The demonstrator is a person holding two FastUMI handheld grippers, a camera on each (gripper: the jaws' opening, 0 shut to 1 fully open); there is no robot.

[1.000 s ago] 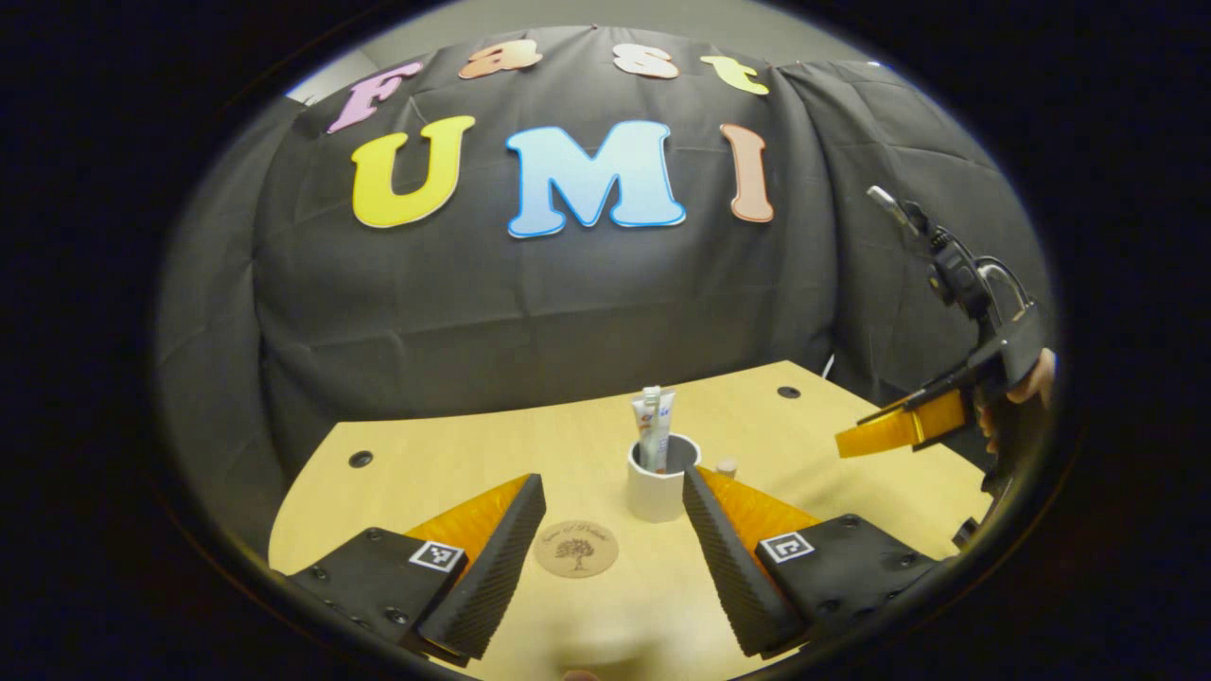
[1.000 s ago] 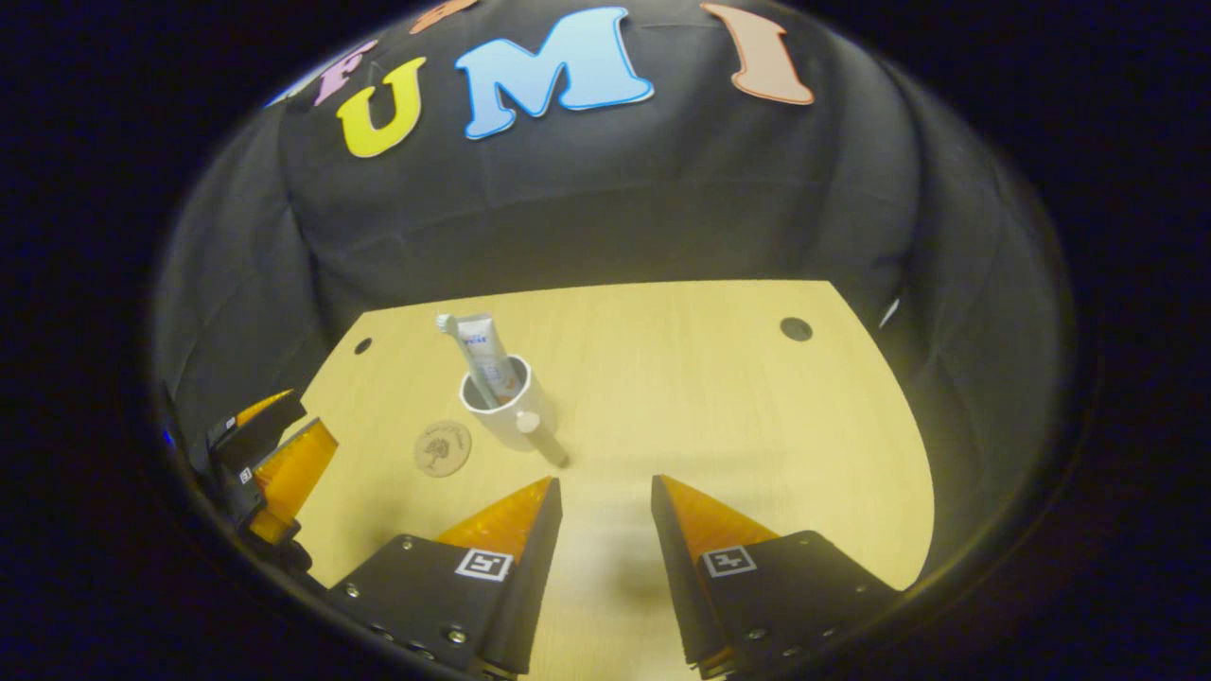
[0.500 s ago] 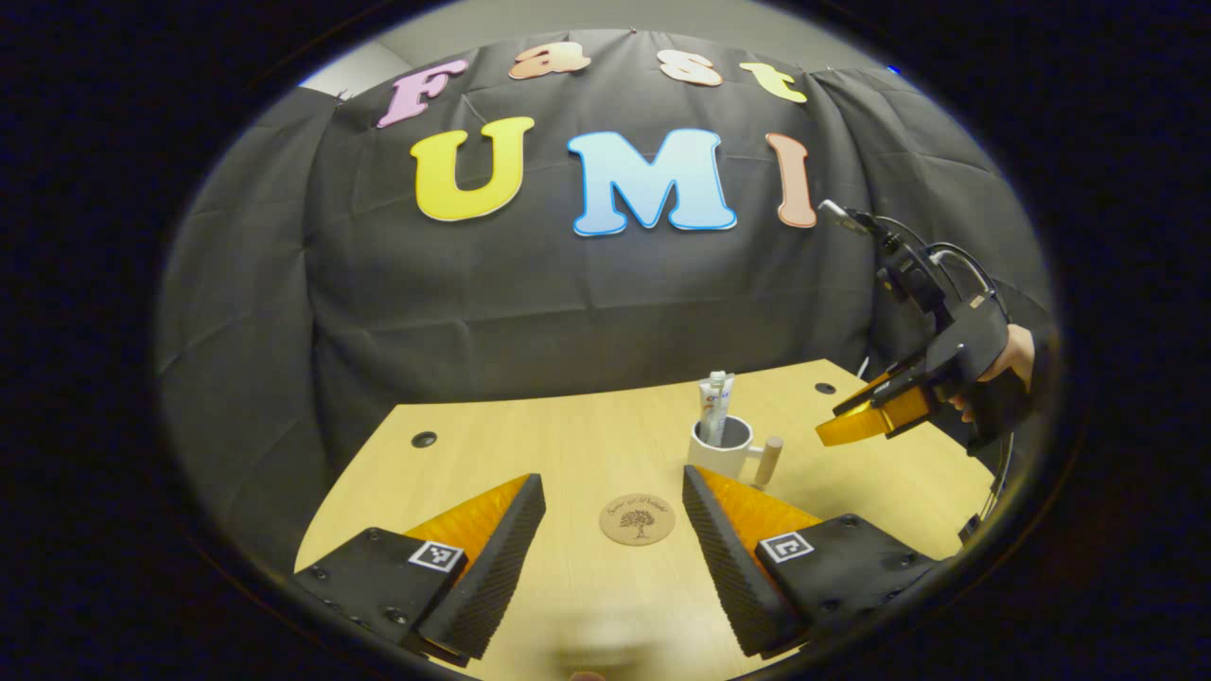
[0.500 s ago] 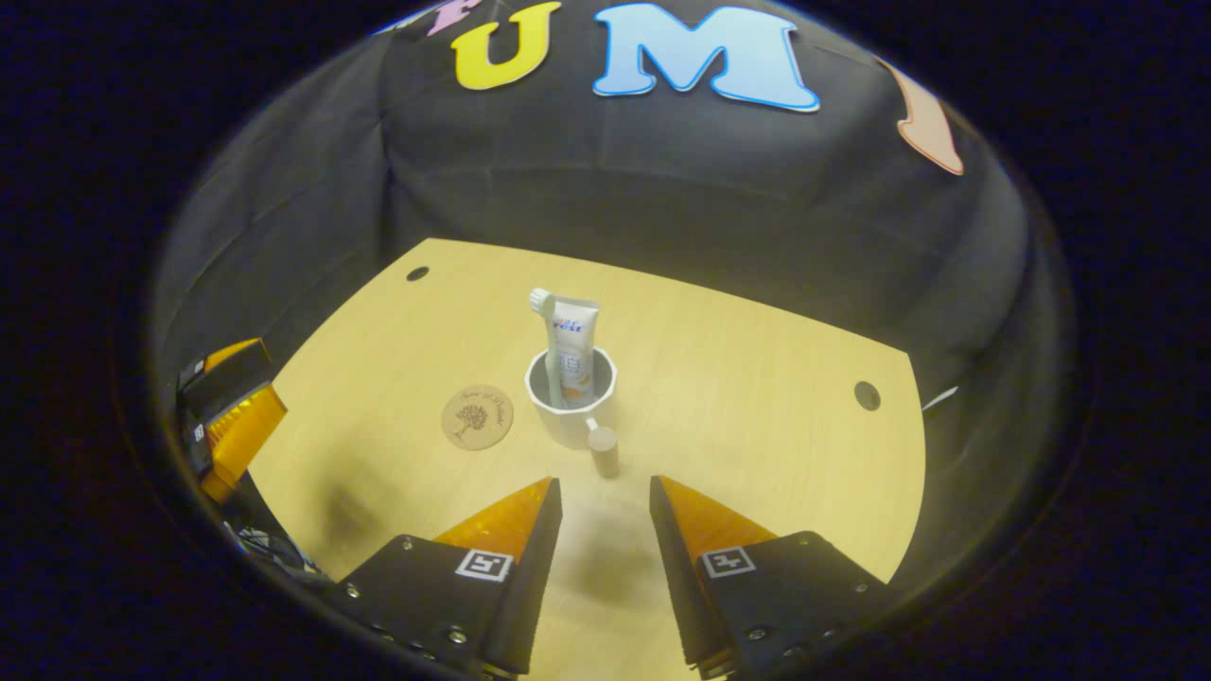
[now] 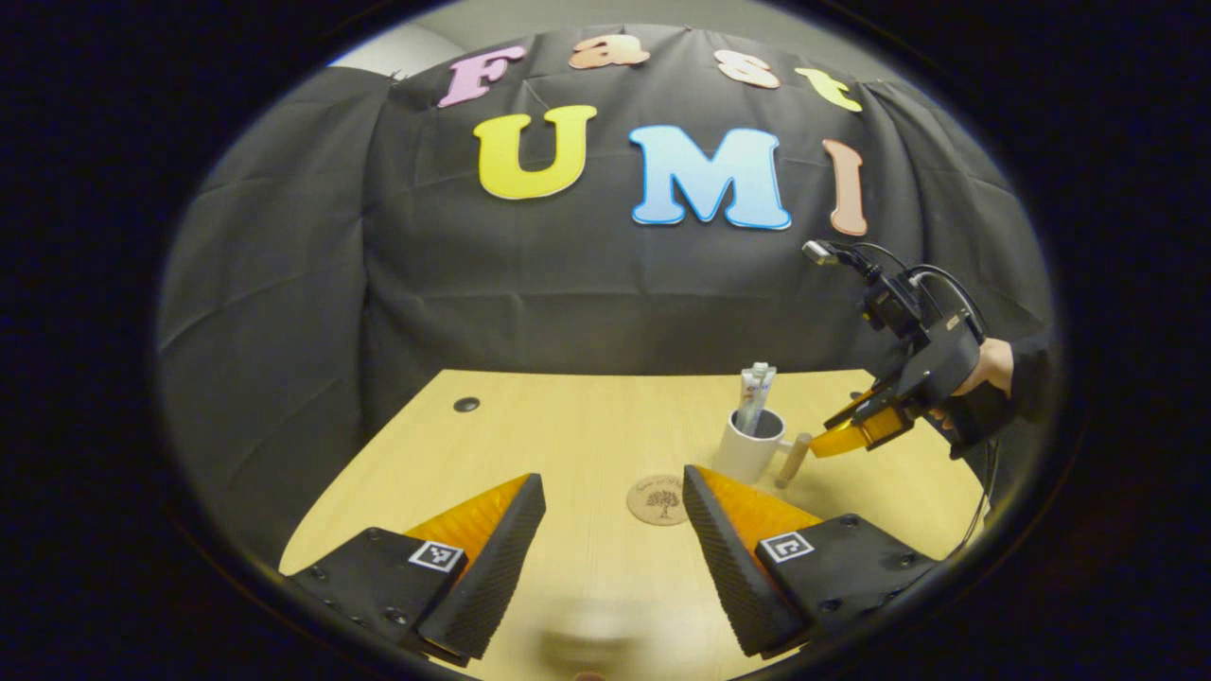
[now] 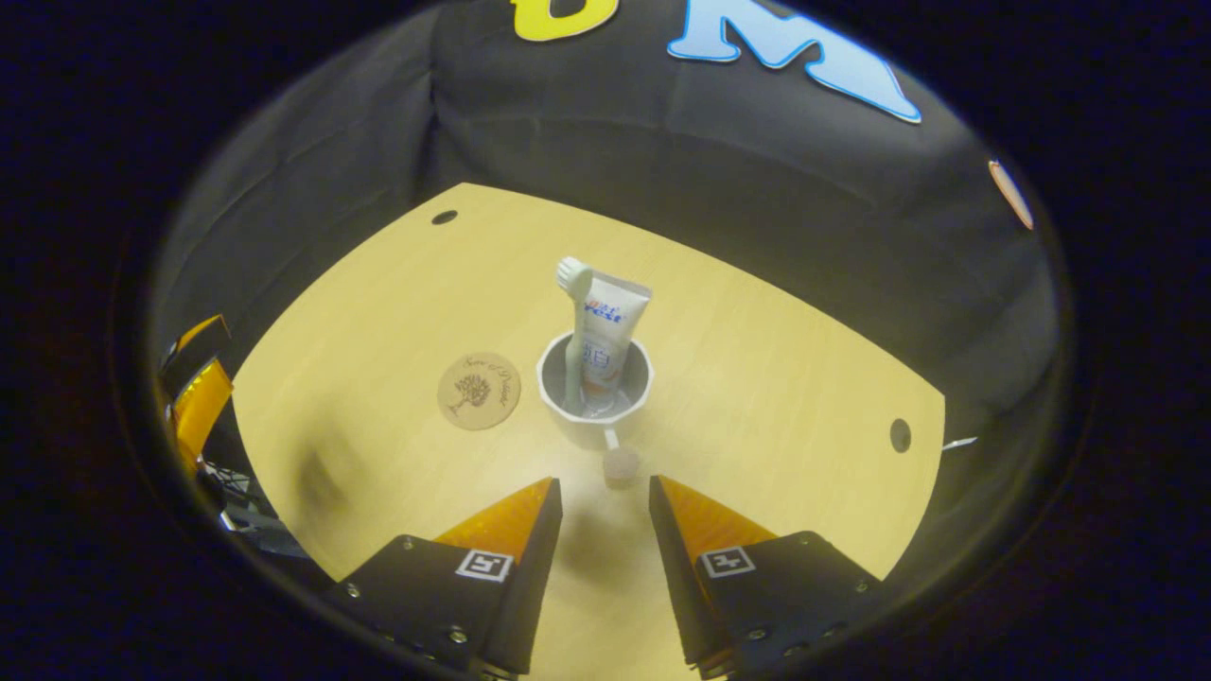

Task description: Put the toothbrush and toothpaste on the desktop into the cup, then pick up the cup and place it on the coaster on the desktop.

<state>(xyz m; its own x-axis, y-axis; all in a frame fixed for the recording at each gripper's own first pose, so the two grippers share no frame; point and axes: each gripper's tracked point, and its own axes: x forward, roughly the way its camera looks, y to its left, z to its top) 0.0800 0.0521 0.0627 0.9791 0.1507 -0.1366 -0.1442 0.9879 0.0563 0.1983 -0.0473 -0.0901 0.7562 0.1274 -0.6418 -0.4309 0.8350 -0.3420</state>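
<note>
since a second ago your right gripper (image 6: 603, 492) has swung round to line up behind the cup (image 6: 594, 392), and its wooden handle (image 6: 620, 464) now points straight at the gap between your fingers, while the left gripper (image 5: 613, 515) has drifted back and off to the side. the toothbrush (image 6: 573, 312) and toothpaste (image 6: 605, 336) both stand upright in the cup, which sits on the desktop (image 6: 776, 378) just beside the coaster (image 6: 479, 391), not on it. your right jaws stand apart at a narrow gap and hold nothing, with the handle just ahead of the tips; the left jaws are wide and empty. the risk, as i judge it, is the handle: it is a short round peg, so a grip taken off centre could let the cup swing or tilt, and the tall tube and brush could tip out. closing early would nudge the cup away and perhaps shove the coaster. the desktop is pale wood with dark round holes near its edges, black cloth hangs behind it, and your hand (image 5: 984, 364) and sleeve show holding the right gripper.
</note>
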